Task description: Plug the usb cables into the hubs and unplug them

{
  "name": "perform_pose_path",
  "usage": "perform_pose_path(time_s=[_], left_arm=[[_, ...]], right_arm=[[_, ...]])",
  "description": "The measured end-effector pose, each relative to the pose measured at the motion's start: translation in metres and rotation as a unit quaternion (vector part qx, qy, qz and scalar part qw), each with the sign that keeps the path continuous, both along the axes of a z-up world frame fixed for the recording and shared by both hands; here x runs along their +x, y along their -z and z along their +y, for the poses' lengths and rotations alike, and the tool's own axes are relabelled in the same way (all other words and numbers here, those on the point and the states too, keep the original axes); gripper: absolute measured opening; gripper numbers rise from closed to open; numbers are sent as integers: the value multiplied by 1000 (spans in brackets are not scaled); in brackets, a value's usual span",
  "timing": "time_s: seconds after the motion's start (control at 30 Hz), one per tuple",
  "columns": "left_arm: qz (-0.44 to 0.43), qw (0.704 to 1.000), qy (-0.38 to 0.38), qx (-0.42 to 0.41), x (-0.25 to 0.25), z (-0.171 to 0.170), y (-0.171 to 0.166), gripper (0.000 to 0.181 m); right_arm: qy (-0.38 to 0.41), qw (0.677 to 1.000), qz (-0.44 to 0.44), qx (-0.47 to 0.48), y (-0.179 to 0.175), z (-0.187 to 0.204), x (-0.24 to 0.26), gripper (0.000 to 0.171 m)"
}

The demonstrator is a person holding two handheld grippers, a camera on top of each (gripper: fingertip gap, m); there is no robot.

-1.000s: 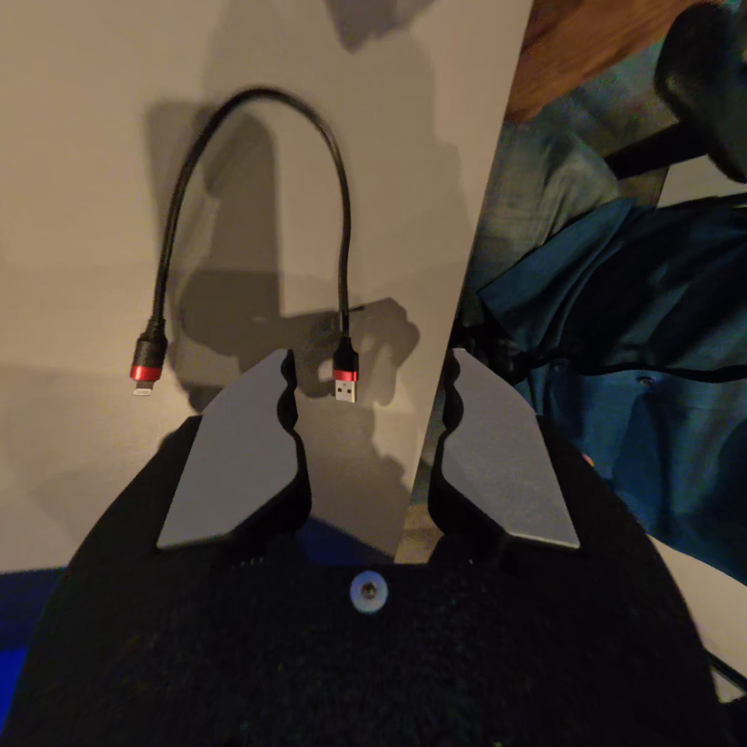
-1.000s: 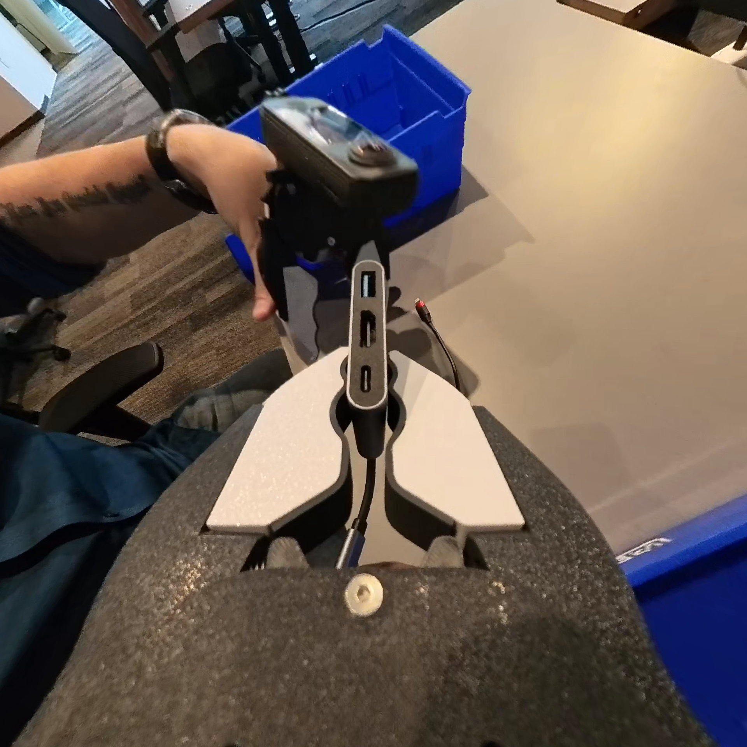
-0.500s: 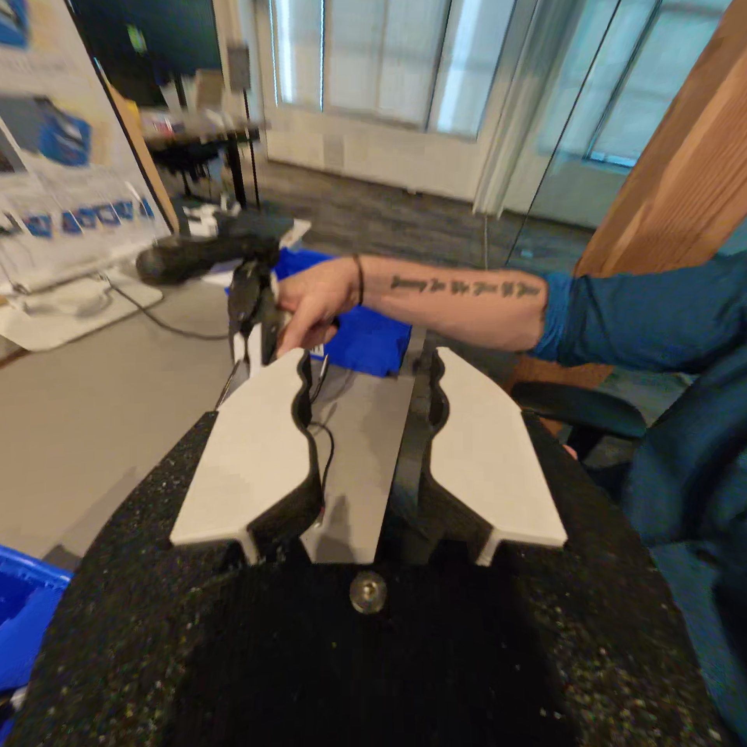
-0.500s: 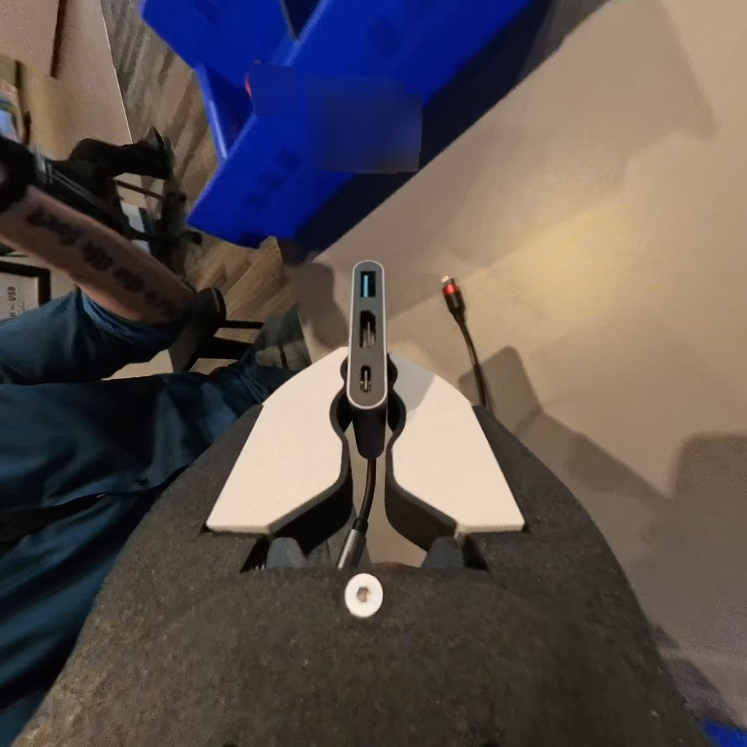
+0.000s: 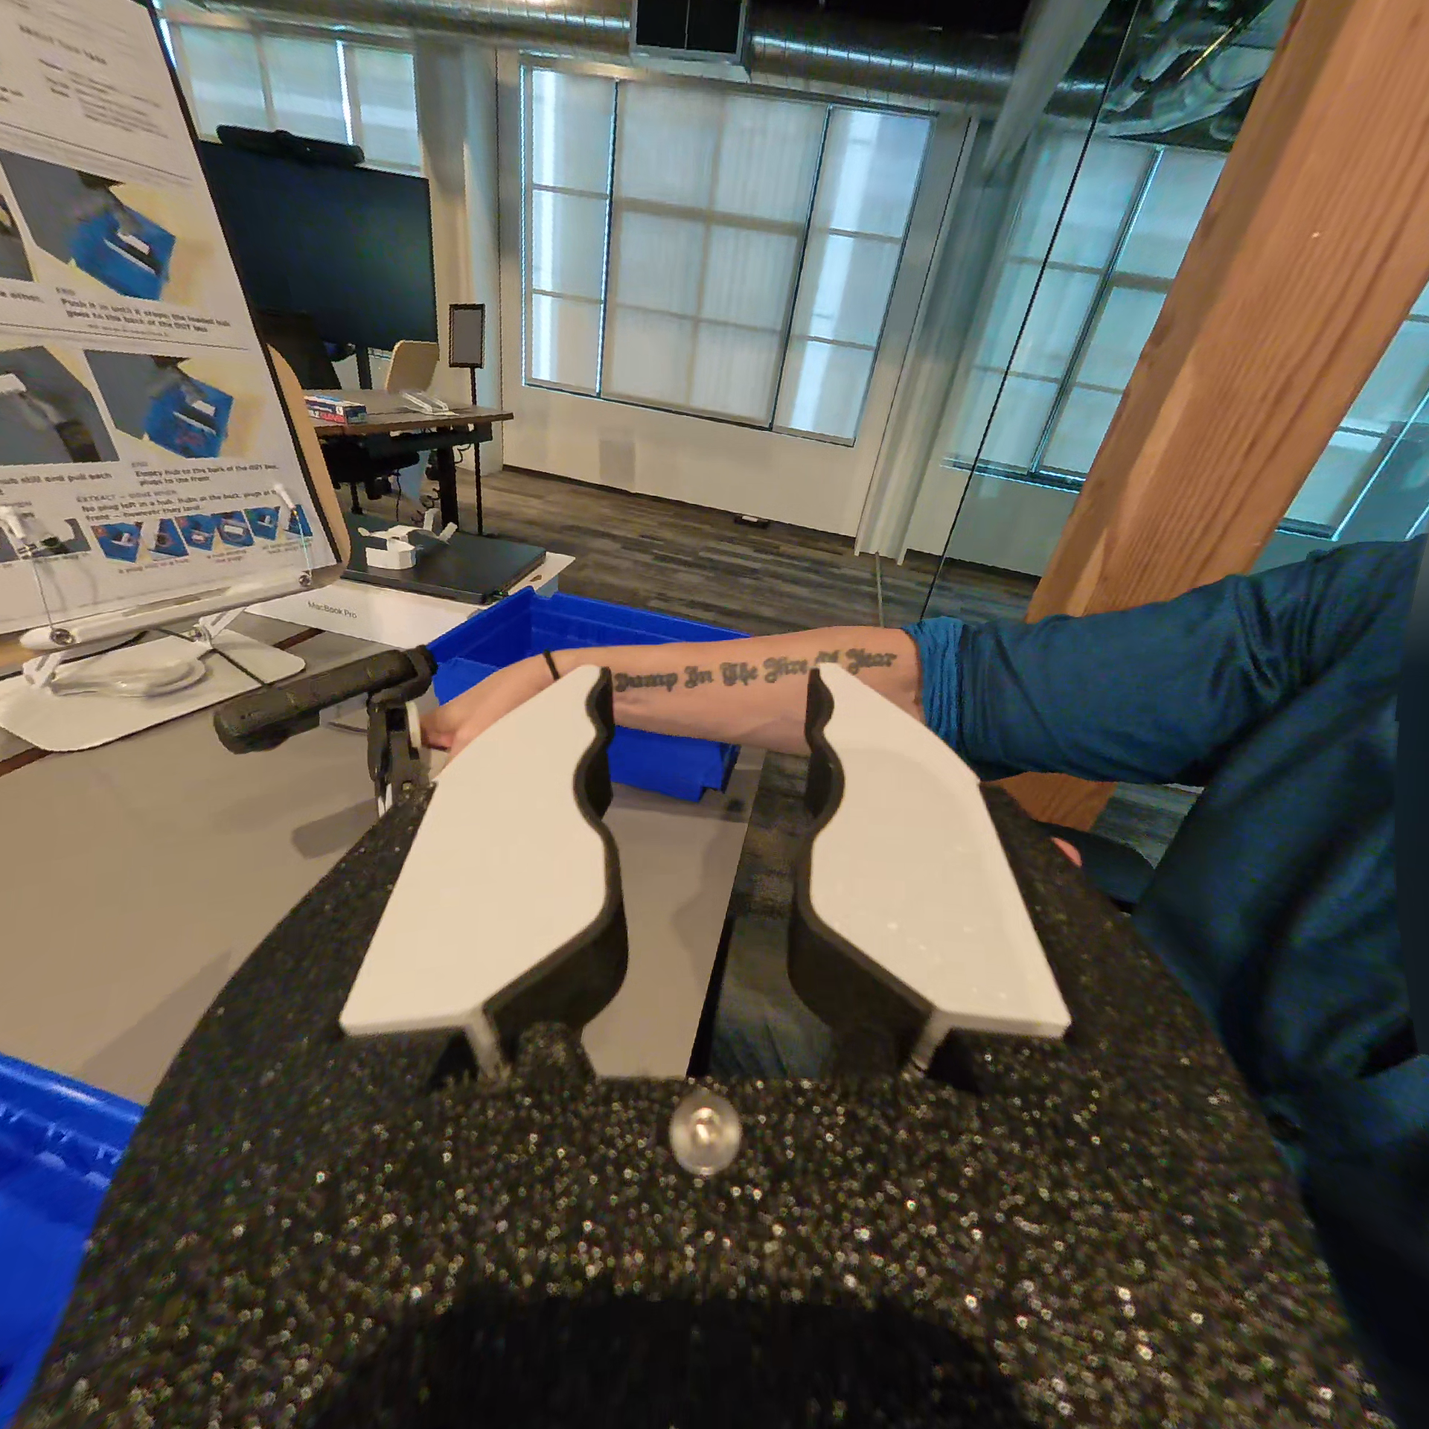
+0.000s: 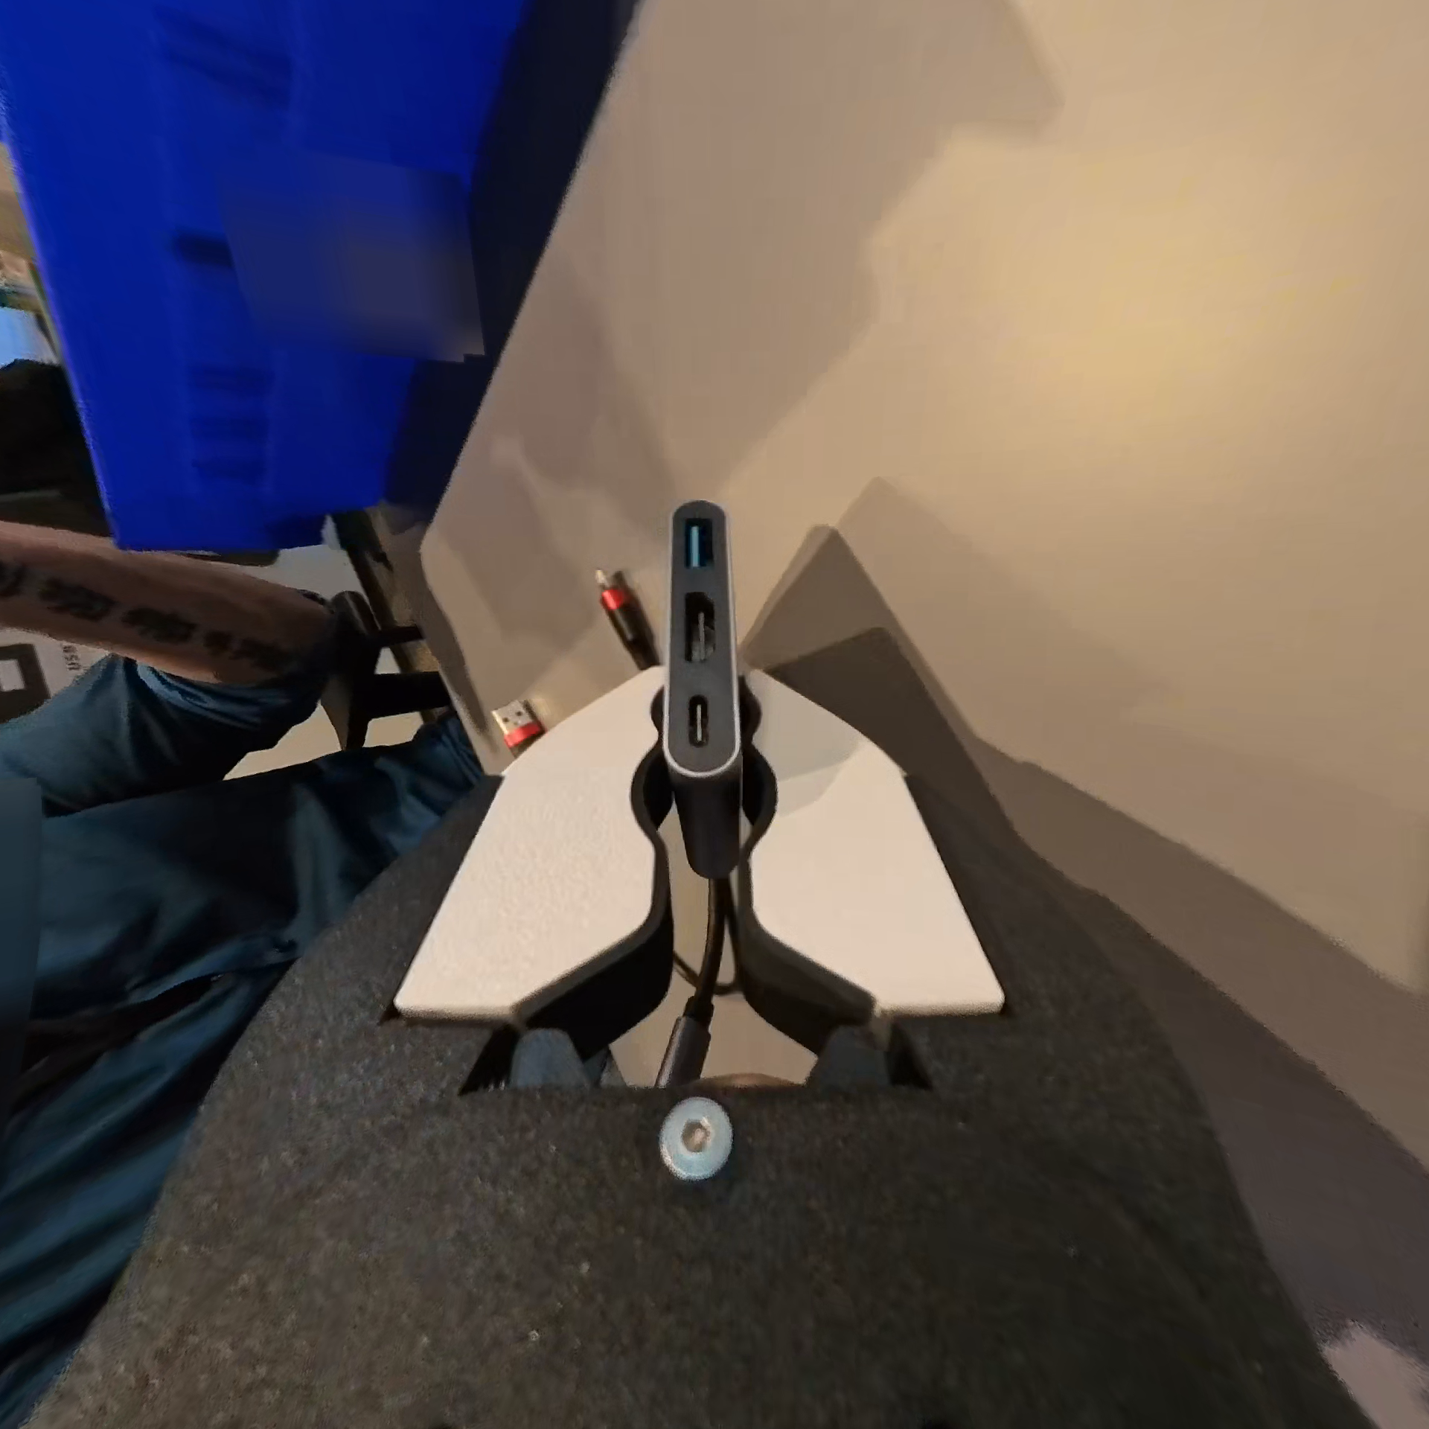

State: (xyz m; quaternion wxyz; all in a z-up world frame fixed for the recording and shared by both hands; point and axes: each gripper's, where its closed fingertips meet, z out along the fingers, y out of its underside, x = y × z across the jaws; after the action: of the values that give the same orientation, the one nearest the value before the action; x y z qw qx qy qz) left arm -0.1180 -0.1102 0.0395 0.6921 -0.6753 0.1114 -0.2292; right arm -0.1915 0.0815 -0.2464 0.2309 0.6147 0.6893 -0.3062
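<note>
My right gripper (image 6: 704,719) is shut on a slim grey USB hub (image 6: 702,642), which stands up out of the fingers with its ports facing the camera; its short lead hangs down behind the pads. A black cable with red collars lies on the table (image 6: 1005,309) just beyond: its small plug (image 6: 619,611) is left of the hub, and its USB-A plug (image 6: 520,723) lies near the table edge. My left gripper (image 5: 707,696) is open and empty, raised above the table (image 5: 155,889). The cable is out of its view. The right gripper (image 5: 390,742) shows there, farther off at left.
A blue bin (image 5: 588,642) stands at the table's far edge behind the person's forearm (image 5: 734,696); it also shows in the right wrist view (image 6: 255,255). Another blue bin (image 5: 46,1198) is at lower left. An instruction board (image 5: 139,309) stands at left. A wooden post (image 5: 1237,387) is at right. The gap from one gripper's tips to the other's is roughly 35 cm.
My left gripper swung up from looking down at the cable to looking across the room, and its fingers narrowed without closing on anything. My right gripper turned, still holding the hub.
</note>
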Motion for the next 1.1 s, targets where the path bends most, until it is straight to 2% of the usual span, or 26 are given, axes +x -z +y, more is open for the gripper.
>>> perform_pose_path(time_s=[0.07, 0.23, 0.33, 0.5, 0.6, 0.73, 0.9, 1.0, 1.1], left_arm=[[-1, 1000, 3, -1, 0, 1, 1, 47], [3, 1000, 7, -7, 3, 6, 4, 47], [4, 1000, 11, -12, 5, 9, 7, 47], [10, 1000, 11, -19, 7, 14, 11, 47], [23, 999, 2, -27, 7, 17, 16, 47], [43, 998, -24, -50, 0, 25, 28, 47], [77, 990, -68, -93, -12, 38, 50, 47], [85, 988, -70, -111, -10, 47, 60, 47], [92, 986, -67, -126, -4, 55, 68, 48]], right_arm=[[8, 1000, -15, 5, 7, 6, 1, 19], [11, 1000, -10, 5, 6, 8, -2, 23], [21, 1000, 4, 14, 0, 11, -8, 40], [30, 996, 25, 77, -6, 23, -11, 55], [37, 987, 65, 141, -22, 33, -13, 55], [25, 951, 172, 255, -61, 34, -5, 53], [14, 878, 289, 383, -115, 12, 48, 51], [36, 845, 355, 398, -149, -9, 93, 51], [47, 833, 394, 387, -169, -23, 122, 50]])
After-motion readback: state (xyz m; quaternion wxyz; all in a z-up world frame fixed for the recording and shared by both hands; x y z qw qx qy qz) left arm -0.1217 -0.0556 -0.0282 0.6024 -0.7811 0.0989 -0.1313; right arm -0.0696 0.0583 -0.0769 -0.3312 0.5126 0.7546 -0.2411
